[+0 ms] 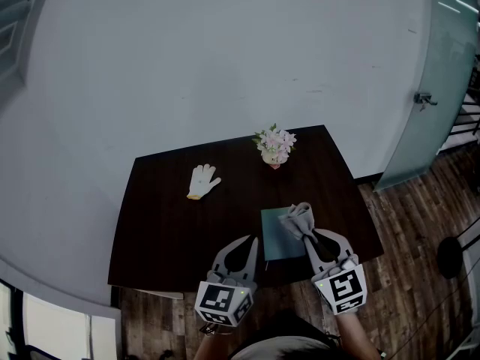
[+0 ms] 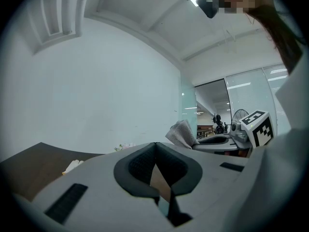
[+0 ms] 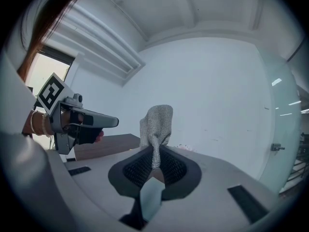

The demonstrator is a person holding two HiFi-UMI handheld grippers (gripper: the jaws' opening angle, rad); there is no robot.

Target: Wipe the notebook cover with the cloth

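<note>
A teal notebook lies flat near the front edge of the dark table. My right gripper hovers over its right part, shut on a grey cloth that stands up bunched beyond the jaw tips. In the right gripper view the cloth rises from between the closed jaws of that gripper. My left gripper is just left of the notebook, jaws together with nothing in them. The left gripper view also shows the cloth at its right.
A white glove lies on the table's far left part. A small pot of pink flowers stands at the back edge. Behind the table is a white wall, with a glass door to the right. The floor is wooden.
</note>
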